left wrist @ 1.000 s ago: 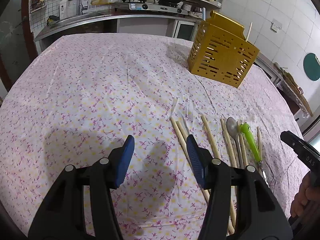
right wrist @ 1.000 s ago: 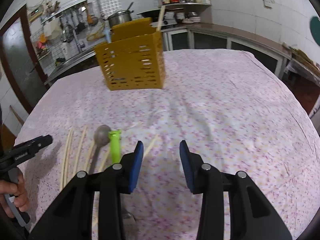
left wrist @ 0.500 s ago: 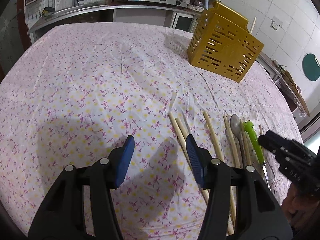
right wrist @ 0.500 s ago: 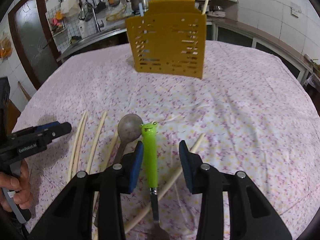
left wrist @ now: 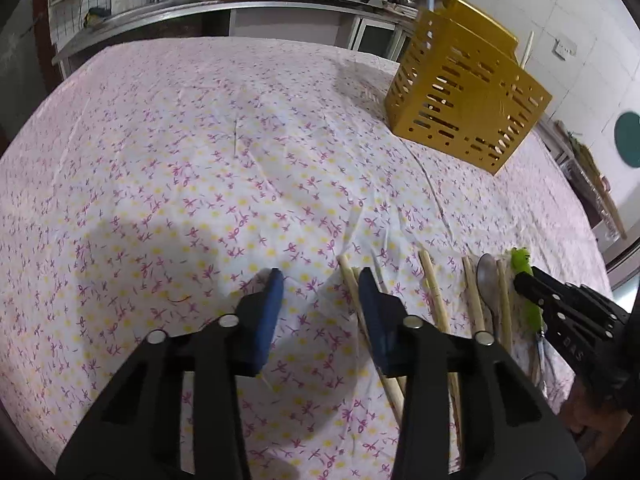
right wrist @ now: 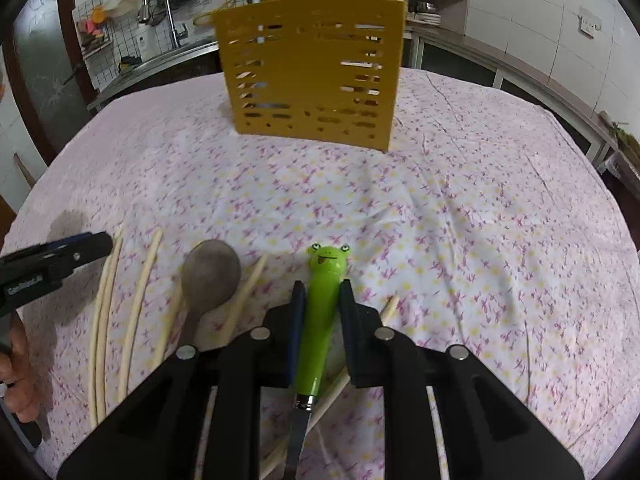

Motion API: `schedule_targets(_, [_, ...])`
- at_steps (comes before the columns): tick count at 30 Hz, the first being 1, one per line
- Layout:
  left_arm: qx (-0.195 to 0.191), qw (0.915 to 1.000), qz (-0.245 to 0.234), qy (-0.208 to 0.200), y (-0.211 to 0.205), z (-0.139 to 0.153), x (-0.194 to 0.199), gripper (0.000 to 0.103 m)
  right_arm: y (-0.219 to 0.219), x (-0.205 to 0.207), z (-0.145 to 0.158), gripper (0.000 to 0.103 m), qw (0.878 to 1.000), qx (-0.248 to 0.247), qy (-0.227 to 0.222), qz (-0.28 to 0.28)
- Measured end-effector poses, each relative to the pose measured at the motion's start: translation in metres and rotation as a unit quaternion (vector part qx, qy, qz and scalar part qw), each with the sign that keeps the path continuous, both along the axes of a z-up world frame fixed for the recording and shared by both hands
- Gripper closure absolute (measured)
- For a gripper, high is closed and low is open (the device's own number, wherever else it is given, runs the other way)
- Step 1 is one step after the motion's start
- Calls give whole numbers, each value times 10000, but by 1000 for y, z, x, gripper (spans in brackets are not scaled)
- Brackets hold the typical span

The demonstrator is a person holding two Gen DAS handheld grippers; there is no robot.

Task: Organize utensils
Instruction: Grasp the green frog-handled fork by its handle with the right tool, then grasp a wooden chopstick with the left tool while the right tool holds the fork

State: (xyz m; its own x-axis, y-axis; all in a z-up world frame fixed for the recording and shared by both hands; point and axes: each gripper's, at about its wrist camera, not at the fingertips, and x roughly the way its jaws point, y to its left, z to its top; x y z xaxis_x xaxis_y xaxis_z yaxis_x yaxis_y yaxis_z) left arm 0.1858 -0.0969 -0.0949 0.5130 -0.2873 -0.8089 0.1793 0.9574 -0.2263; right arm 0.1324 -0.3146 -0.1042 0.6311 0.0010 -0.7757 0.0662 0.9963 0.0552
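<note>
right hand-held gripper (right wrist: 320, 300): moved over frog-handled utensil (right wrist: 322, 312) lying on surface (right wrist: 460, 220), jaws closing around handle | left hand-held gripper (left wrist: 320, 300): closing, empty, beside chopsticks (left wrist: 434, 296) | yellow caddy (right wrist: 312, 72) beyond | grasp imminent, caddy transfer pending

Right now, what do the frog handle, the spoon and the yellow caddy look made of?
Frog-handled utensil: glossy green handle, likely moulded plastic, with printed face; metal ferrule and blade below. Spoon: dull grey bowl, probably brushed or worn metal. Yellow utensil caddy: matte mustard walls with punched slots, plastic or painted sheet metal; cannot tell which.
</note>
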Motion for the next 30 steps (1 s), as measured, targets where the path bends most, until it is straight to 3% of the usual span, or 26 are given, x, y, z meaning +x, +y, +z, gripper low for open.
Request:
schedule_targets(12, [62, 10000, 10, 48, -12, 0, 1, 71, -6, 3, -3, 85, 9999, 93, -65, 58])
schedule_targets(22, [421, 9991, 50, -51, -16, -2, -20, 71, -9, -3, -3, 85, 9998, 152, -93, 98])
schedule_targets(26, [316, 9994, 109, 48, -9, -1, -20, 71, -9, -5, -3, 84, 9998, 148, -91, 121])
schedule_targets(30, [541, 9985, 13, -5, -22, -2, -16, 69, -4, -4, -3, 82, 9998, 47, -83, 174])
